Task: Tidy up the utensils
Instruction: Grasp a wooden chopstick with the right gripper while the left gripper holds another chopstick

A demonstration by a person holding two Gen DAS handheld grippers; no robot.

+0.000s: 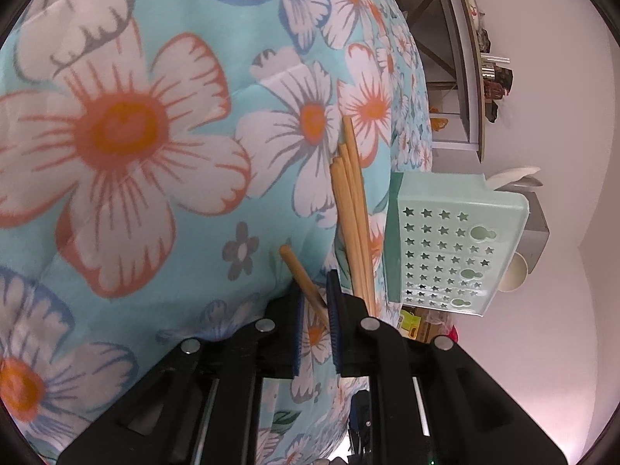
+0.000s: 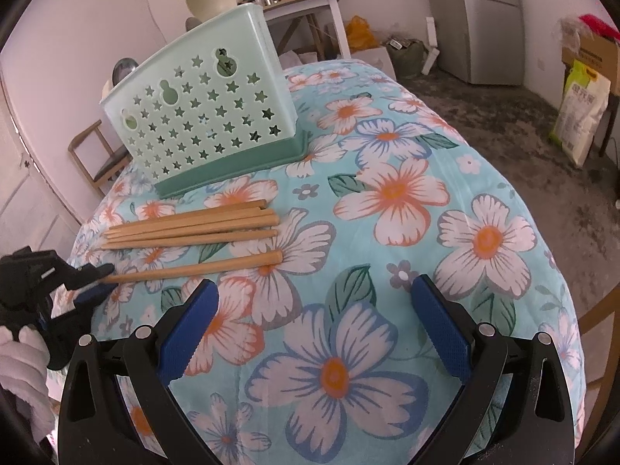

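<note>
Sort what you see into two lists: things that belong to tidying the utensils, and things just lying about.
Part of the job: single chopstick in the left tool; loose chopsticks; green holder.

Lying about: chair; fridge; side table; sack.

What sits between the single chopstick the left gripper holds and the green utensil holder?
In the right wrist view, a bundle of chopsticks lies between the single chopstick and the holder.
</note>
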